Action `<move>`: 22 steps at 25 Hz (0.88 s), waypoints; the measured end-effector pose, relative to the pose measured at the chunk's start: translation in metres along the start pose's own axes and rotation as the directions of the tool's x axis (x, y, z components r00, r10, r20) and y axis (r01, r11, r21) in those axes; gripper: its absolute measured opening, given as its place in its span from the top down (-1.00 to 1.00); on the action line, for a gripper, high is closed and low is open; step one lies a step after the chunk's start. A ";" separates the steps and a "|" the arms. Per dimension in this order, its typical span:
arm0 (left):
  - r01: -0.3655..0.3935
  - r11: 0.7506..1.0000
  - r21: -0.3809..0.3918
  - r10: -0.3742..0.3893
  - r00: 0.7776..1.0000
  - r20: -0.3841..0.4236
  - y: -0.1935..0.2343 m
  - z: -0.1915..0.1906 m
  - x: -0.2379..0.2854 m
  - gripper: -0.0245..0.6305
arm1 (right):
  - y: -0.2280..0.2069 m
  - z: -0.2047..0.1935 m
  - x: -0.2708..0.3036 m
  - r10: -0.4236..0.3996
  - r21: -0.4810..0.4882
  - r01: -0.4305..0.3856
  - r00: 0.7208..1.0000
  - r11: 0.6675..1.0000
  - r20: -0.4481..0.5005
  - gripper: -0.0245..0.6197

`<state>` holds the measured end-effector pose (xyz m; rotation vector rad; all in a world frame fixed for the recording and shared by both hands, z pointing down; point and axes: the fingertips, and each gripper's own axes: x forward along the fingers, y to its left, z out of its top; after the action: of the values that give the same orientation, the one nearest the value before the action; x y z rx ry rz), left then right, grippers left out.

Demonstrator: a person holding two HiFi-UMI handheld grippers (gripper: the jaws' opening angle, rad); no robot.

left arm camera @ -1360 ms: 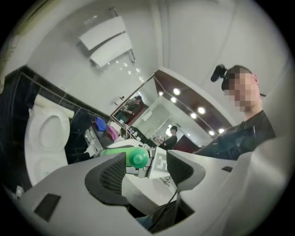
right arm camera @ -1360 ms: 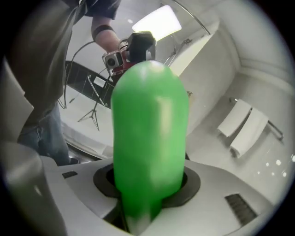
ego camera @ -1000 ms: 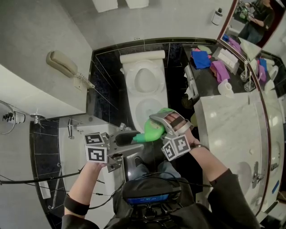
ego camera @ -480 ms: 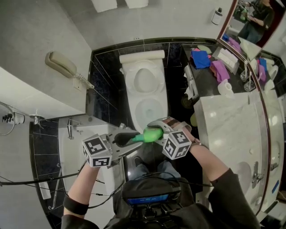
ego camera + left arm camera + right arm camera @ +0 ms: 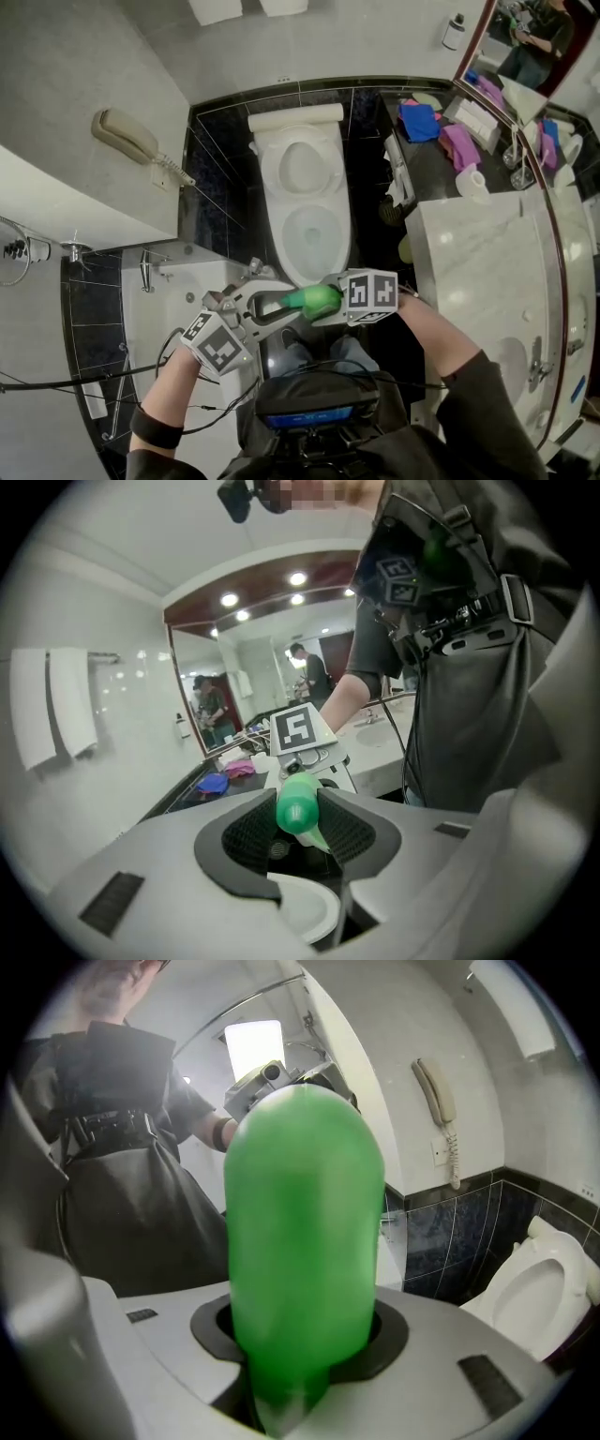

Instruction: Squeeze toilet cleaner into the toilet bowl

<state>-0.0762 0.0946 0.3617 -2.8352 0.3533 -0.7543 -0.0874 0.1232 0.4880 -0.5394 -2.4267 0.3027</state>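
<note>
Near: left gripper [image 5: 270, 302] and right gripper [image 5: 326, 306] are clamping a green bottle [image 5: 314, 299] end to end, left on its cap [image 5: 298, 808], right on its body, just before the open toilet [image 5: 305, 187]. Right: marble counter [image 5: 469, 272]. Far left: wall phone [image 5: 127, 131]. Versus earlier: the left jaws have just been closing on the cap, and both grippers have rolled.

Green plastic squeeze bottle [image 5: 312, 300]: one. White ceramic toilet [image 5: 272, 202]: one. Beige corded wall telephone [image 5: 127, 133]: one. White hanging towels: two, first towel [image 5: 216, 9], second towel [image 5: 284, 6]. Cloths on the dark counter [image 5: 429, 178]: two, blue cloth [image 5: 418, 122], purple cloth [image 5: 459, 145]. White paper roll [image 5: 473, 180]: one. Small white dispenser bottle [image 5: 454, 33]: one. Oval washbasin [image 5: 511, 361]: one. Dark-framed wall mirror [image 5: 539, 84]: one.
</note>
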 end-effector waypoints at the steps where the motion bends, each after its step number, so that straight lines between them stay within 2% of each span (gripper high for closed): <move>1: 0.001 1.000 0.010 -0.001 1.000 -0.001 -0.001 0.000 0.001 0.54 | 0.001 -0.002 0.000 0.007 0.002 -0.007 1.000 1.000 0.000 0.31; 4: -0.001 1.000 0.012 0.001 1.000 0.002 -0.002 0.001 0.002 0.54 | 0.004 -0.002 0.000 0.014 0.009 -0.014 1.000 1.000 0.005 0.31; 6: -0.015 1.000 -0.023 0.015 1.000 0.014 0.000 0.002 0.002 0.53 | 0.003 0.003 -0.002 -0.005 0.009 0.005 1.000 1.000 0.009 0.31; 7: -0.018 0.998 -0.065 0.020 0.999 0.029 0.001 0.004 0.002 0.48 | 0.000 0.004 -0.003 -0.036 -0.004 0.036 0.999 0.999 0.010 0.31; 8: -0.014 0.992 -0.127 0.021 0.998 0.053 0.003 0.007 0.002 0.26 | -0.006 0.005 -0.004 -0.083 -0.028 0.083 0.997 0.996 0.007 0.31; 9: -0.002 0.978 -0.208 0.021 0.996 0.088 0.005 0.011 0.001 0.12 | -0.012 0.004 -0.006 -0.143 -0.066 0.142 0.990 0.988 -0.005 0.31; 10: 0.011 0.954 -0.298 0.028 0.992 0.127 0.008 0.013 -0.001 0.10 | -0.020 0.002 -0.008 -0.209 -0.118 0.205 0.978 0.972 -0.024 0.31; 12: 0.043 0.881 -0.471 0.050 0.982 0.184 0.015 0.004 -0.005 0.10 | -0.035 -0.003 -0.014 -0.343 -0.240 0.320 0.938 0.917 -0.059 0.31; 13: 0.068 0.834 -0.548 0.055 0.977 0.205 0.017 -0.004 -0.008 0.10 | -0.043 -0.003 -0.018 -0.403 -0.293 0.369 0.913 0.882 -0.063 0.31; 14: 0.102 0.776 -0.622 0.055 0.972 0.228 0.019 -0.009 -0.010 0.10 | -0.049 -0.001 -0.024 -0.456 -0.335 0.414 0.888 0.846 -0.054 0.30; 16: 0.183 0.636 -0.750 0.058 0.958 0.283 0.022 -0.011 -0.013 0.10 | -0.060 0.008 -0.037 -0.541 -0.390 0.490 0.841 0.779 -0.024 0.30; 17: 0.217 0.566 -0.795 0.069 0.949 0.308 0.025 -0.011 -0.015 0.10 | -0.064 0.012 -0.042 -0.575 -0.417 0.518 0.818 0.747 -0.012 0.30; 18: 0.242 0.508 -0.826 0.084 0.941 0.327 0.027 -0.011 -0.017 0.10 | -0.068 0.016 -0.047 -0.604 -0.447 0.538 0.797 0.715 -0.006 0.30; 19: 0.259 0.466 -0.846 0.094 0.936 0.338 0.029 -0.011 -0.018 0.10 | -0.070 0.019 -0.051 -0.628 -0.480 0.550 0.778 0.683 -0.003 0.30; 20: 0.268 0.439 -0.857 0.096 0.935 0.342 0.030 -0.012 -0.018 0.10 | -0.073 0.020 -0.054 -0.649 -0.509 0.558 0.761 0.656 -0.003 0.30; 22: 0.272 0.424 -0.864 0.080 0.939 0.334 0.027 -0.014 -0.015 0.10 | -0.076 0.022 -0.058 -0.676 -0.545 0.564 0.737 0.620 -0.006 0.30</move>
<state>-0.1006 0.0710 0.3603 -3.9590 0.7288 0.0238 -0.0821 0.0278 0.4661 0.1067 -2.2925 -0.6958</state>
